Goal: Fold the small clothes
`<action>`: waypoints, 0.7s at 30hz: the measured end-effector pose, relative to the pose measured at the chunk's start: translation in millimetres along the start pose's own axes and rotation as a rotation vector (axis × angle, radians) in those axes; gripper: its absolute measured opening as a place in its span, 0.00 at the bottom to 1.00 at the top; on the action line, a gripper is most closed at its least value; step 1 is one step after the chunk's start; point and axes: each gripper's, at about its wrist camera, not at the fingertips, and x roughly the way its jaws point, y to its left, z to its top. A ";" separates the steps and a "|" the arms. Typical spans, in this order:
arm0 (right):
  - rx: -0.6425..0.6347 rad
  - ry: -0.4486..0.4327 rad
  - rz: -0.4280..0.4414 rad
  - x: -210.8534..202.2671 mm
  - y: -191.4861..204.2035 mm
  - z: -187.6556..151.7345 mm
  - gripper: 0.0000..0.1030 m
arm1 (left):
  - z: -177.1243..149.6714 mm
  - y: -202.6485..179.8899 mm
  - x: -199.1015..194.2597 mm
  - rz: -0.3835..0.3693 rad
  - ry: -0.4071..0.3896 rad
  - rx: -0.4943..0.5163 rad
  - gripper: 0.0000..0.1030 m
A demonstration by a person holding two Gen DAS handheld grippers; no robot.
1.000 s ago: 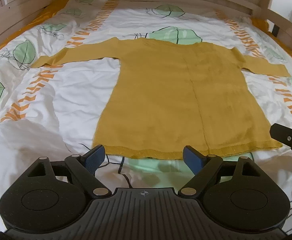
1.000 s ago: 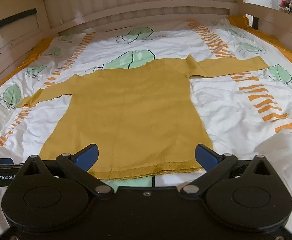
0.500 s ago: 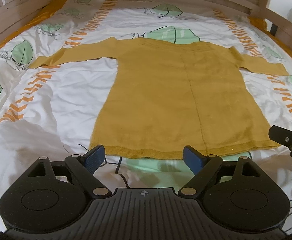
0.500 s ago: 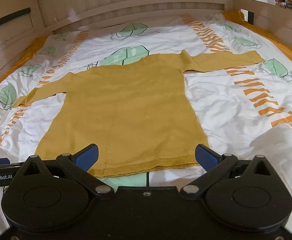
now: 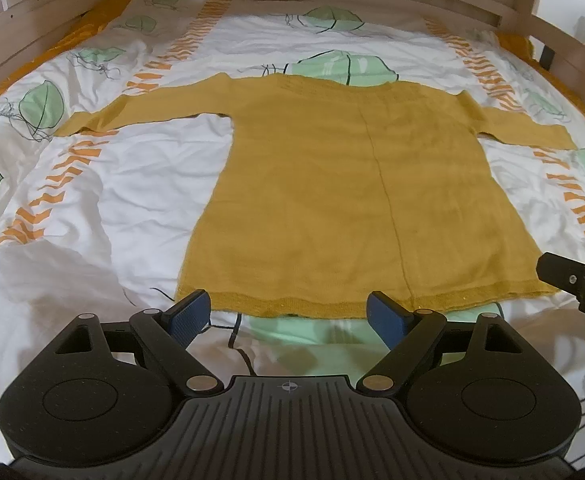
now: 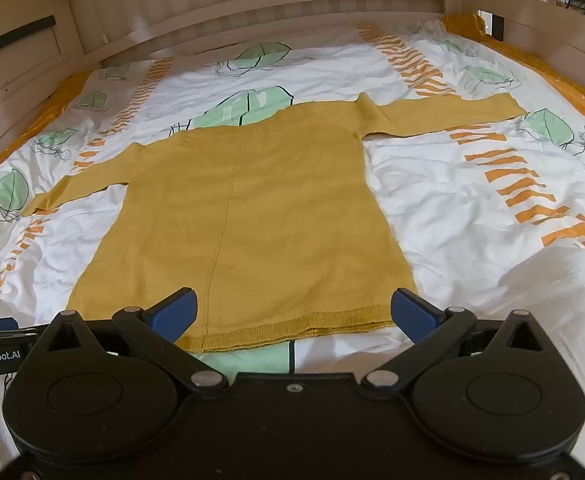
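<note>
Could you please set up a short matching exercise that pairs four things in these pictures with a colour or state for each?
Column one:
1. sweater
2. duvet cover
3. left gripper fingers
4. headboard

Column two:
A. pale wood with slats
B. blue pads, spread wide apart
C. mustard yellow, laid flat with both sleeves out
D. white with green leaves and orange stripes

Pairs: 1-C, 2-D, 3-B, 4-A

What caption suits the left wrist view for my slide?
Open left gripper poised at the hem of a mustard sweater spread flat on a leaf-print duvet.
</note>
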 end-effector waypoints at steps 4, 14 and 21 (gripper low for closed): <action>0.005 0.004 0.000 1.5 -0.5 0.0 0.99 | 0.2 -0.1 0.5 -0.002 0.004 0.001 0.83; 0.015 0.018 0.006 6.2 -1.5 -1.7 0.99 | 0.0 1.9 4.8 -0.011 0.019 -0.009 0.83; 0.020 0.027 0.010 9.7 -1.4 -2.2 0.99 | 0.4 3.7 7.7 -0.017 0.029 -0.014 0.83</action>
